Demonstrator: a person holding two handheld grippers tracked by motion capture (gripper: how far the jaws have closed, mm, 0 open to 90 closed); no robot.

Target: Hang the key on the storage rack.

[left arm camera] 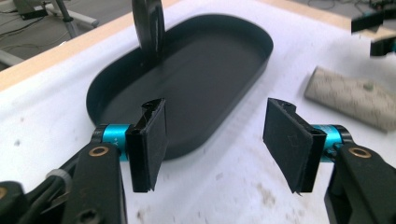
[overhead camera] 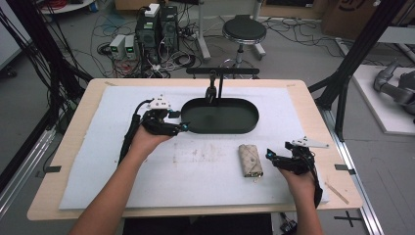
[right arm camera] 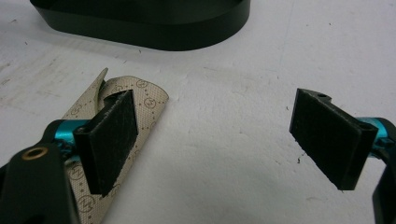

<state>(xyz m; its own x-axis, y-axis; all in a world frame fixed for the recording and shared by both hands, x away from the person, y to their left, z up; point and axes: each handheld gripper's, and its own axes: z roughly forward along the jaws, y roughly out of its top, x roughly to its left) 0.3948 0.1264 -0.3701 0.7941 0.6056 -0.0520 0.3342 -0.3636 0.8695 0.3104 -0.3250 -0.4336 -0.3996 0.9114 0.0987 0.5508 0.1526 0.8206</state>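
Forearms enter from the bottom of the high view, each hand wrapped around a black gripper with teal collars and flat, matte, rubbery-looking pads. At about 9 o'clock from the table's middle, the left gripper (overhead camera: pixel 185 126) sits with its jaws spread wide and nothing between them, tips just beside the near left rim of the tray (overhead camera: pixel 254 122). From its own camera the left gripper (left arm camera: pixel 215 140) shows rectangular pads with slightly chipped top corners. That tray is a smooth black oval with a low upright wall and a flat bare floor; a dark rounded post (overhead camera: pixel 211 90) stands at its far rim, around 12 o'clock. At roughly 4 o'clock the right gripper (overhead camera: pixel 268 155) is likewise released, holding nothing, close to the right of the pouch (overhead camera: pixel 250 159). In the right gripper view, the right gripper (right arm camera: pixel 212 135) shows the pouch (right arm camera: pixel 149 100) partly behind its left-hand pad: a soft, beige, rolled or folded fabric piece printed with small circled monograms and dotted lines. Everything rests on a white foam-like sheet (overhead camera: pixel 195 166), scuffed with brownish marks, laid over a pale wooden tabletop (overhead camera: pixel 313 105).
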